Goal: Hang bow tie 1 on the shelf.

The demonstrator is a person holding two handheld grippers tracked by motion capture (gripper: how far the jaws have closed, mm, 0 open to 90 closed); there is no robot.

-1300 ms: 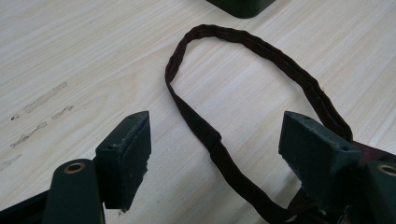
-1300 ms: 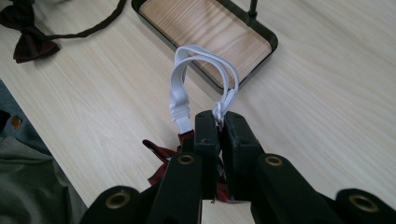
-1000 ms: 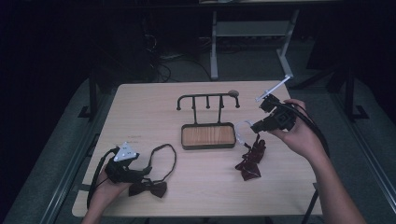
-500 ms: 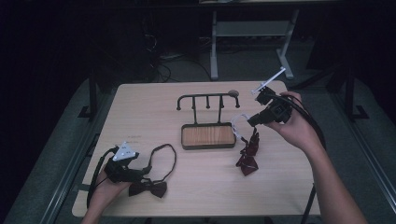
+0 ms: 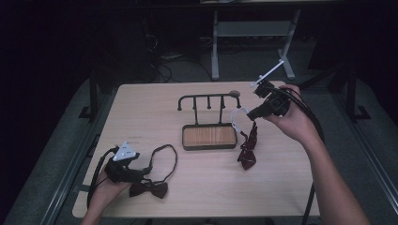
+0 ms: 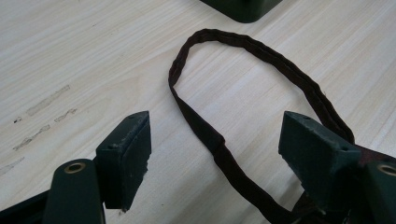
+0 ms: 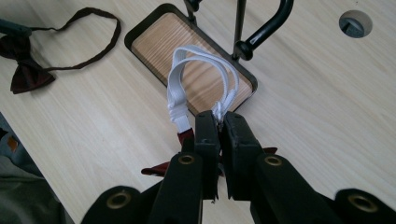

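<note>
Right gripper (image 5: 249, 114), held above the right side of the bench (image 5: 291, 187), with its jaws clamped on the white elastic strap (image 7: 187, 79) of a dark red bow tie (image 5: 248, 147); the tie hangs below the jaws, its lower end at or just above the bench surface, just right of the wooden tray (image 5: 209, 137). The strap's loop lies over the tray's right end, near the black hook rack (image 5: 209, 99) rising from the tray's far edge. Left gripper (image 5: 141, 174), resting at the near left of the bench with its jaws apart, straddles the dark strap (image 6: 219, 144) of a second bow tie (image 5: 149, 189) lying flat just beside it.
</note>
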